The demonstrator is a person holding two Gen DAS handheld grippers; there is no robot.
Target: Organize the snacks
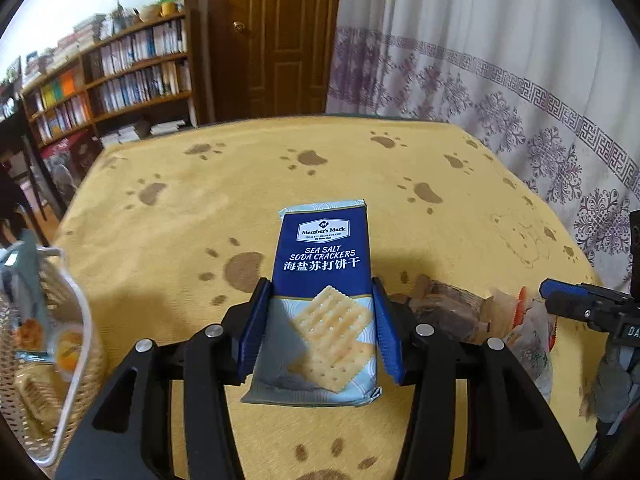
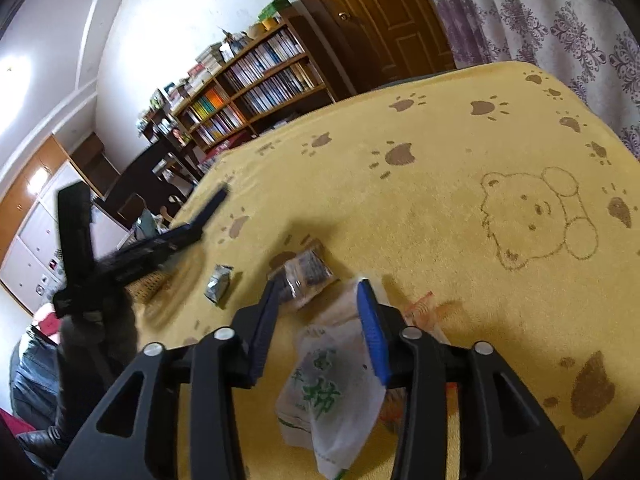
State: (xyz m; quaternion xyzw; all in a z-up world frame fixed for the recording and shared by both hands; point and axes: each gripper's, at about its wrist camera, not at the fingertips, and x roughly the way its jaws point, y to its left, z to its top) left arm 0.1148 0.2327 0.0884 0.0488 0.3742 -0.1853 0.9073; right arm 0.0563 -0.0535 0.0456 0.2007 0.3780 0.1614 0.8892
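My left gripper (image 1: 322, 292) is shut on a blue packet of sea salt soda crackers (image 1: 324, 264), held flat a little above the yellow tablecloth (image 1: 200, 208). A woven basket (image 1: 76, 360) with several snacks in it sits at the left edge. My right gripper (image 2: 320, 292) is open, its fingers on either side of a white packet with green print (image 2: 328, 384) lying on the cloth. The left finger stands clear of the packet. In the right wrist view the left gripper (image 2: 180, 232) is a dark blur over the basket (image 2: 154, 282).
A clear packet of brown snacks (image 2: 306, 274), a small silver packet (image 2: 218, 284) and an orange-edged packet (image 2: 420, 306) lie on the cloth near the right gripper. A curtain hangs at the table's right side; a bookshelf and a door stand behind. A person's dark sleeve (image 2: 80, 360) shows at left.
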